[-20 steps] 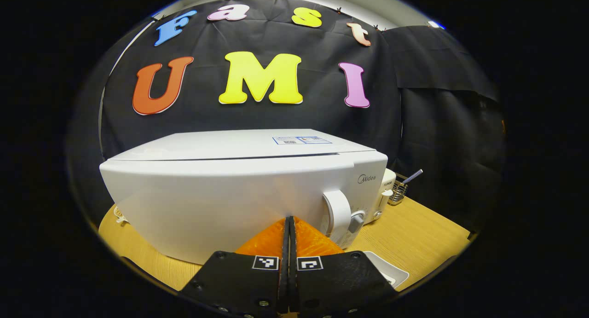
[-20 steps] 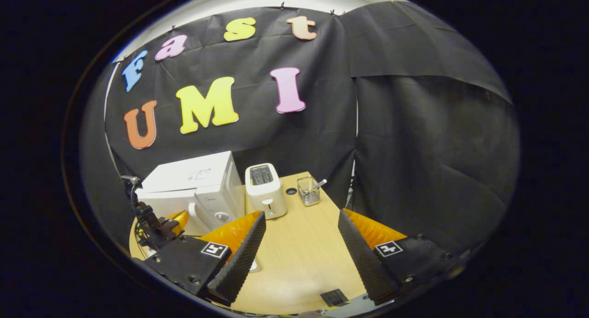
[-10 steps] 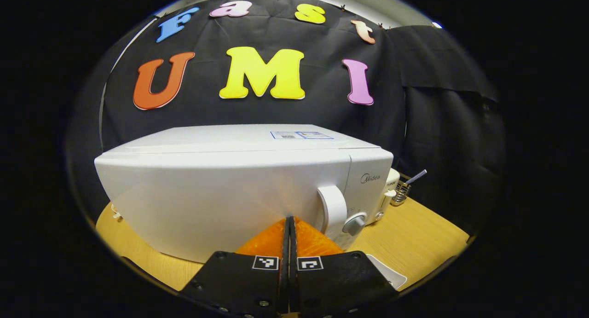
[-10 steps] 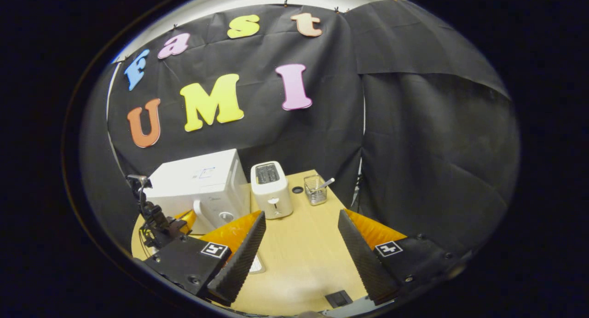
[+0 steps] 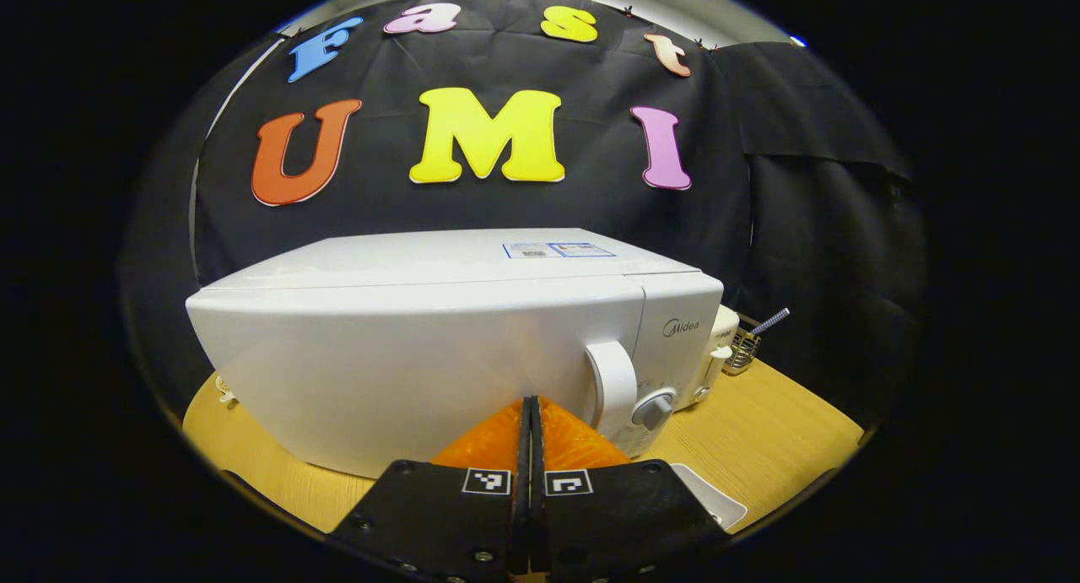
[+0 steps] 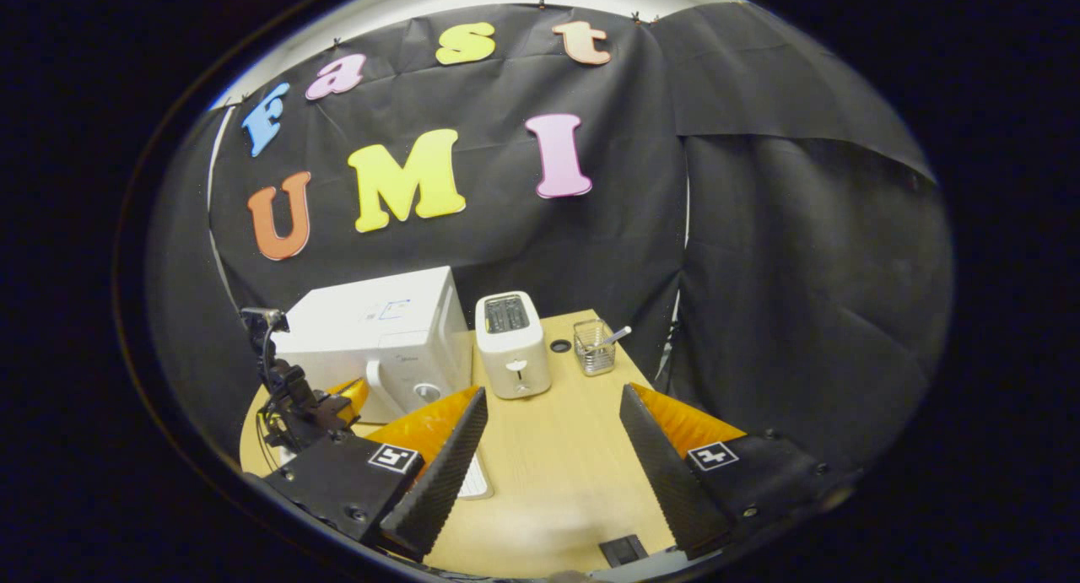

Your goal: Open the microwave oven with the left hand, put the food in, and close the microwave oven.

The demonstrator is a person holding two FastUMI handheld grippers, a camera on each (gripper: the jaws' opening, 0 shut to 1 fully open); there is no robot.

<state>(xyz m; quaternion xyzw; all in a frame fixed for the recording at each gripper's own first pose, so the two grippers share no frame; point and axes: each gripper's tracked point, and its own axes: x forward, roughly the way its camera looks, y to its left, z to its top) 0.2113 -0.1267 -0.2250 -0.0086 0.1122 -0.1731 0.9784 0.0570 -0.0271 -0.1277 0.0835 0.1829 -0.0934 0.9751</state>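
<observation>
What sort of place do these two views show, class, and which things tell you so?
Probably a mock kitchen counter set up in a recording booth: a white microwave oven and a toaster stand on a wooden table, with black cloth hung behind as the wall.

toaster (image 6: 512,355) right of microwave (image 6: 384,338), on table (image 6: 548,465)

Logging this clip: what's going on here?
A person holds a claw in each hand at a table. The left claw is shut, empty, right up against the closed door of the microwave, left of its handle. The right claw hangs open and empty above the table.
</observation>
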